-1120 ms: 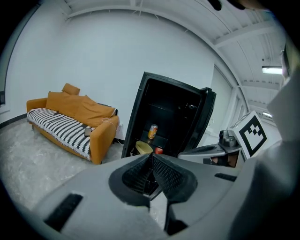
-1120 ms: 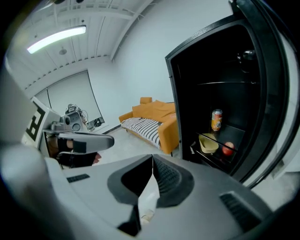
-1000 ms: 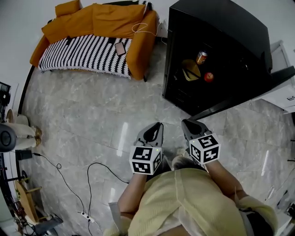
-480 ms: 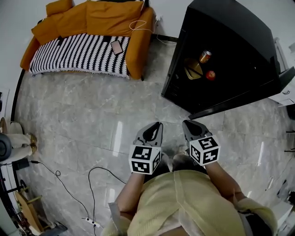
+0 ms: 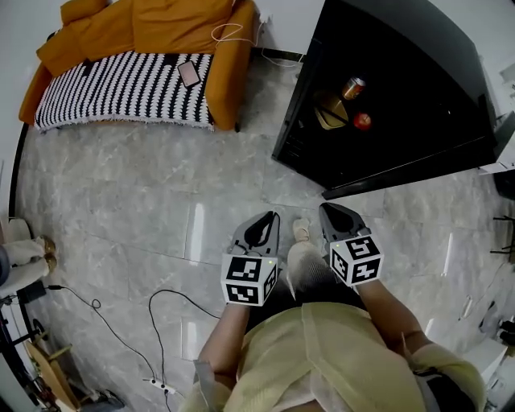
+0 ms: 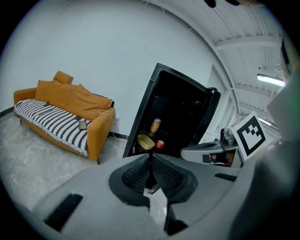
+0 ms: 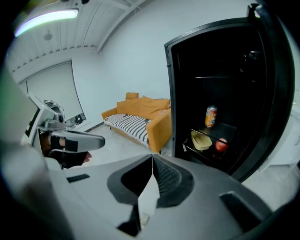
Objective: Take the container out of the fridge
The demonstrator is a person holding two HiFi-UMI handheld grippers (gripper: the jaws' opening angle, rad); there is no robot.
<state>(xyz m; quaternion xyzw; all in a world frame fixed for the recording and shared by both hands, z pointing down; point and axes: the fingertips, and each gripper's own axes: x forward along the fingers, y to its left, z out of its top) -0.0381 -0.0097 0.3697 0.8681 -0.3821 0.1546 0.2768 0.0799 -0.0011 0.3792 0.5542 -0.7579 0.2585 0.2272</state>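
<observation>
The black fridge [image 5: 402, 88] stands open at the top right of the head view. On its lit shelf sits a shallow yellow container [image 5: 328, 113], with an orange drink can [image 5: 352, 87] behind it and a red apple [image 5: 362, 121] to its right. The same container [image 6: 146, 141] shows in the left gripper view, and the container [image 7: 201, 139] in the right gripper view. My left gripper [image 5: 276, 217] and right gripper [image 5: 326, 211] are held side by side over the floor, well short of the fridge. Both are shut and hold nothing.
An orange sofa [image 5: 145, 24] with a striped blanket [image 5: 121, 88] and a phone [image 5: 189, 74] stands at the top left. Black cables [image 5: 161, 302] trail over the marble floor at lower left. The fridge door [image 5: 402, 177] hangs open toward the right.
The fridge and sofa have shifted up and left in the head view as the person stepped closer. Both grippers keep the same pose and stay shut.
</observation>
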